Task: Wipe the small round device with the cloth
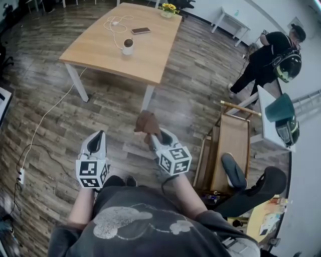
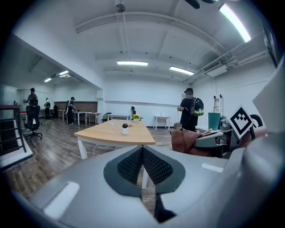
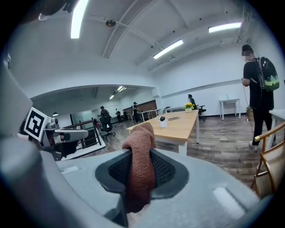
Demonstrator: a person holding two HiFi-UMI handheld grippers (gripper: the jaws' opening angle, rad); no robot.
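The right gripper (image 1: 151, 136) is squeezed tight on one brown cloth (image 1: 147, 122), which sticks up between its jaws. The left gripper (image 1: 98, 135) has its jaws pressed together with nothing in them. Both are held low over the wood floor (image 1: 100, 100), well apart from the one table (image 1: 150, 57). On the table sits one small round device (image 1: 128, 46), white with a dark round top, and a white cord (image 1: 114, 23) beside it. Near it lie one phone (image 1: 140, 30) and one pot of yellow flowers (image 1: 168, 8). A person in black (image 1: 268, 52) stands off to the right
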